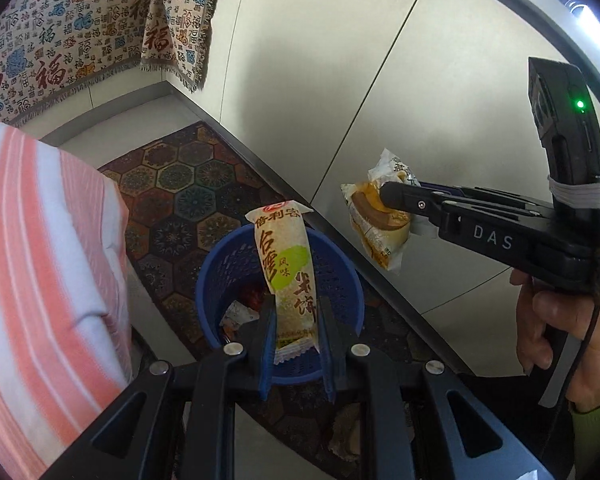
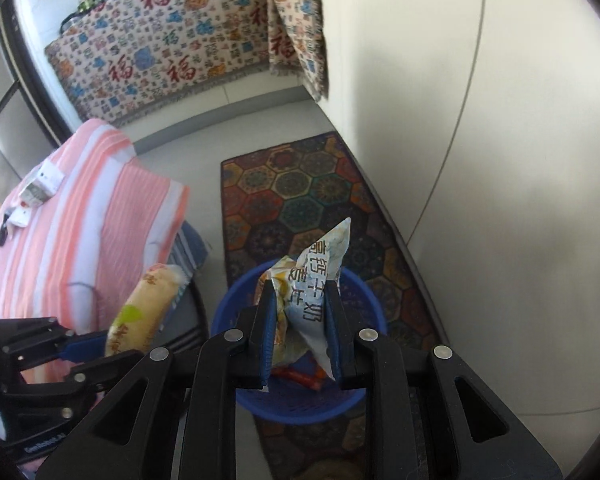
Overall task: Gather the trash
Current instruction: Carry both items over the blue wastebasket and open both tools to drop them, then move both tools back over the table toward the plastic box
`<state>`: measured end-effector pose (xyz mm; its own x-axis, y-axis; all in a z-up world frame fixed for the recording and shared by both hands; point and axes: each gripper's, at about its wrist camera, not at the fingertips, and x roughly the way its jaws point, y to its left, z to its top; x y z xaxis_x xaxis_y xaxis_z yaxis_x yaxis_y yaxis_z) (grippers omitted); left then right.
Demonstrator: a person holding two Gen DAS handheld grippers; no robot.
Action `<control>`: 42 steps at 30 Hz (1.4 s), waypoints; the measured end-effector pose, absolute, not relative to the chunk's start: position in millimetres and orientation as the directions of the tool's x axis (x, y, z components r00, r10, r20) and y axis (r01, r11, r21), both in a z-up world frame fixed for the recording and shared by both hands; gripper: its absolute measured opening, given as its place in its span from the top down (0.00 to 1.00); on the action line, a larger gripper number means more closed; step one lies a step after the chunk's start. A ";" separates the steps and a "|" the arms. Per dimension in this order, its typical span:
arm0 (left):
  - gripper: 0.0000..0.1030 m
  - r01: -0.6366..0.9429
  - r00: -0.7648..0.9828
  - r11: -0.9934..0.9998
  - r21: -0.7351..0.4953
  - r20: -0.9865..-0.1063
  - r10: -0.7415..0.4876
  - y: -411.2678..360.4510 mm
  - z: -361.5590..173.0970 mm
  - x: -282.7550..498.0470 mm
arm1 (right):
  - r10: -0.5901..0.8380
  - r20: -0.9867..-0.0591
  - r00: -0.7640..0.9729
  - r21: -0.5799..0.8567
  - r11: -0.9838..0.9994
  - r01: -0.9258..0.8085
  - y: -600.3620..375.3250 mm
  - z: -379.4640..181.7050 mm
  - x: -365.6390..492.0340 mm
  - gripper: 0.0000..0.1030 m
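My left gripper (image 1: 296,306) is shut on a long beige rice-cracker packet (image 1: 284,248) with a green patch, right above the blue mesh basket (image 1: 208,280). Inside the basket lie a red wrapper (image 1: 252,294) and a white one (image 1: 238,312). To the right, over the wall's base, my right gripper (image 1: 392,196) is shut on a crumpled white and yellow snack wrapper (image 1: 376,224). In the right wrist view that wrapper (image 2: 320,264) sits clamped in the right gripper (image 2: 300,292) over the basket (image 2: 228,312). The left gripper (image 2: 96,340) and its packet (image 2: 148,304) show at the lower left.
The basket stands on a dark hexagon-patterned rug (image 2: 300,184) along a pale wall (image 2: 480,160). A pink and white striped cover (image 2: 80,220) with small items on it rises at the left. A cloth with red characters (image 2: 160,48) hangs at the back.
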<state>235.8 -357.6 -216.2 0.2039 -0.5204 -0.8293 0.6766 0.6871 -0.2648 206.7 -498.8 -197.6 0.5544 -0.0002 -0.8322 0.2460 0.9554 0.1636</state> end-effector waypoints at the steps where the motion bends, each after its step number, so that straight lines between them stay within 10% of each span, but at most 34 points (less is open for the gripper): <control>1: 0.81 0.681 0.203 0.686 -0.257 -0.833 -0.514 -364.2 -221.3 237.1 | 0.009 -0.834 0.552 0.180 0.950 0.256 -503.9 -200.9 207.0 0.79; 7: 0.78 0.714 0.220 0.671 -0.199 -0.847 -0.484 -392.7 -248.1 245.9 | 0.039 -0.821 0.570 0.237 0.931 0.279 -522.0 -206.4 213.5 0.72; 10: 0.46 0.699 0.268 0.703 -0.131 -0.863 -0.428 -402.6 -265.6 253.9 | 0.040 -0.807 0.589 0.256 0.922 0.289 -526.9 -205.5 212.3 0.57; 17: 0.46 0.635 0.314 0.752 -0.175 -0.831 -0.459 -378.1 -240.6 256.0 | -0.025 -0.759 0.650 0.227 0.926 0.302 -527.9 -186.3 201.3 0.50; 24: 0.42 0.596 0.430 0.789 -0.152 -0.769 -0.473 -300.9 -172.8 217.3 | -0.103 -0.717 0.690 0.121 0.955 0.269 -494.8 -169.7 202.1 0.23; 42: 0.33 0.078 0.624 0.993 0.083 -0.782 0.017 25.6 -182.9 207.0 | 0.241 -0.725 0.645 0.069 0.958 -0.280 -187.1 -165.6 211.7 0.15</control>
